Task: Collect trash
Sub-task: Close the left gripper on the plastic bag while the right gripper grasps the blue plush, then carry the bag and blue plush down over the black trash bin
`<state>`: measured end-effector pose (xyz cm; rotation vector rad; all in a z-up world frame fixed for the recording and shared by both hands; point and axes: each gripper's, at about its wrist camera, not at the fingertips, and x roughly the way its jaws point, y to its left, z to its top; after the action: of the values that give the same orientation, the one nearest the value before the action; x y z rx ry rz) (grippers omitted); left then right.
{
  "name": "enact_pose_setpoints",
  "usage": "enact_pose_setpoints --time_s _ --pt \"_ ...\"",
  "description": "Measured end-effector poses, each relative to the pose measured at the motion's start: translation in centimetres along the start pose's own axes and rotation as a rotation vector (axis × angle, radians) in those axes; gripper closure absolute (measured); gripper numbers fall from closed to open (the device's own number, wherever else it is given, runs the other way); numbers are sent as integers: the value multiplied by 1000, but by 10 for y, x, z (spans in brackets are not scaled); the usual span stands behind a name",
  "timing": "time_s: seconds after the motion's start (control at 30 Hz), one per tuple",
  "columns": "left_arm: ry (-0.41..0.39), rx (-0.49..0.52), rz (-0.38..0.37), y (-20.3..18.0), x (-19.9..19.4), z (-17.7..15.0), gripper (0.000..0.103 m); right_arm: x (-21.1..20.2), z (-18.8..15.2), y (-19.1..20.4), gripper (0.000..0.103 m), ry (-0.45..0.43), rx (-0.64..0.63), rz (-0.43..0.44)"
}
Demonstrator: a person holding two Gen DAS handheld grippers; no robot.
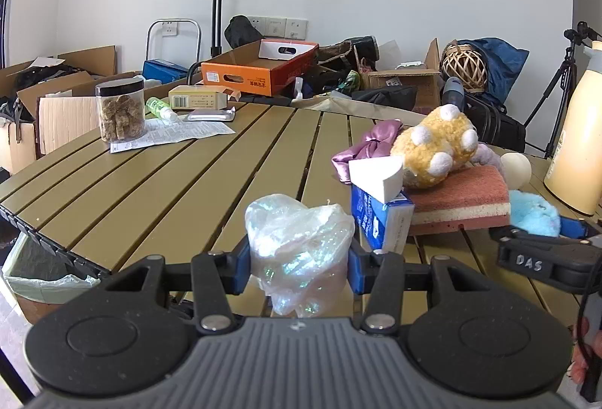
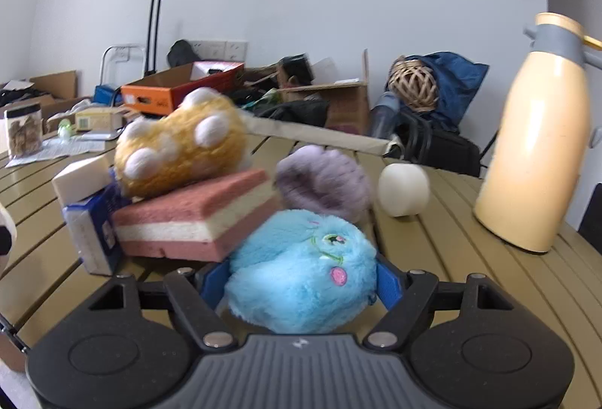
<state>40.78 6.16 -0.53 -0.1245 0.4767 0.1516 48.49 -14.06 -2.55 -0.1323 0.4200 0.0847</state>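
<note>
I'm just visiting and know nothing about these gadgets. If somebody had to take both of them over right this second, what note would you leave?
Left gripper: shut on a crumpled clear plastic bag, held above the slatted table.
Right gripper: around the blue plush toy, which sits between its blue pads; whether they press on it is unclear.
Nearby on the table: pink sponge, yellow plush paw, blue and white carton, cream flask.
A bin with a green liner shows below the table's left edge.
Done: the bag is picked up.
Left: probably drop the bag in that bin, then decide whether the plush counts as trash.
</note>
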Motion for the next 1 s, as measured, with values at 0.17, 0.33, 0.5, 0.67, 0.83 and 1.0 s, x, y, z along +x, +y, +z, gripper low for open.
enact_pose_setpoints --time_s 0.17,0.33,0.5,0.67,0.83,1.0 --pt "-3 8 -9 -4 -2 1 54 -10 0 -15 27 -11 37 -12" --pt "-12 13 -25 -8 -7 1 54 -28 -1 -26 27 -42 64 -12" --pt "-28 29 -37 -17 -18 0 54 -51 -3 -35 27 -62 90 9" --pt "-51 47 -41 -25 -35 -4 54 -76 -6 -38 27 -86 93 17" --pt "-64 53 -52 -29 -57 -11 54 -103 -14 -40 27 -94 94 38" --pt "-56 56 -64 -28 -79 -21 54 -130 -30 -40 27 -81 99 58"
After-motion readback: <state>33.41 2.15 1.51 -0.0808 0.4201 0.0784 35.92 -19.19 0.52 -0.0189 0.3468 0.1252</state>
